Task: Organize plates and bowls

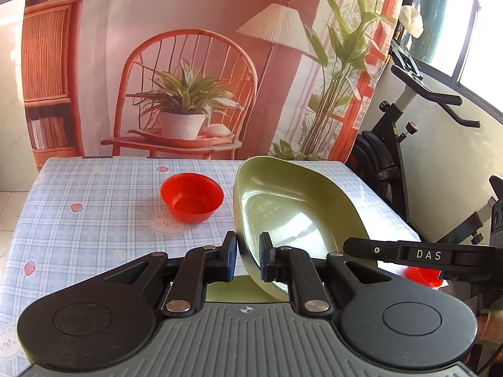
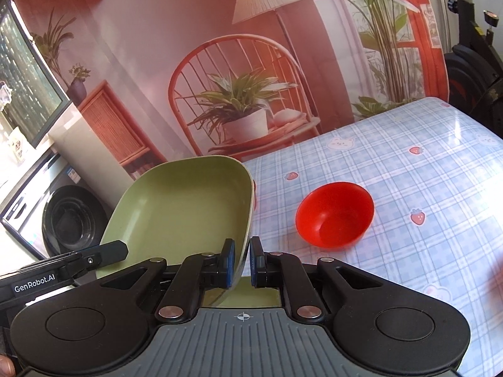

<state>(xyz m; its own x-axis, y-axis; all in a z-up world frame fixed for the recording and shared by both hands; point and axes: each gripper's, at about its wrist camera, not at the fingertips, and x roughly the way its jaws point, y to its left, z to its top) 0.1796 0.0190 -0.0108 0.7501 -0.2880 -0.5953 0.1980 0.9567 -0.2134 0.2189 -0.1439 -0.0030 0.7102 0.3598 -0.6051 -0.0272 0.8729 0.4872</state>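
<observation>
An olive-green deep dish (image 1: 283, 207) hangs tilted over the table's near side, held from two sides. My left gripper (image 1: 248, 256) is shut on its near rim, with the blue pads pressing on either face. My right gripper (image 2: 242, 262) is shut on the opposite rim of the same dish (image 2: 188, 207). One finger (image 1: 377, 249) of the right gripper crosses the left wrist view at the right. A small red bowl (image 1: 191, 196) stands upright on the cloth, beyond the dish, also in the right wrist view (image 2: 334, 213). Part of another red object (image 1: 424, 276) shows under the right gripper.
The table wears a blue checked cloth (image 1: 94, 220) with strawberry and bear prints. A printed backdrop (image 1: 188, 62) hangs behind it. An exercise bike (image 1: 408, 119) stands off the table's right end. A washing machine (image 2: 72, 216) sits to the left.
</observation>
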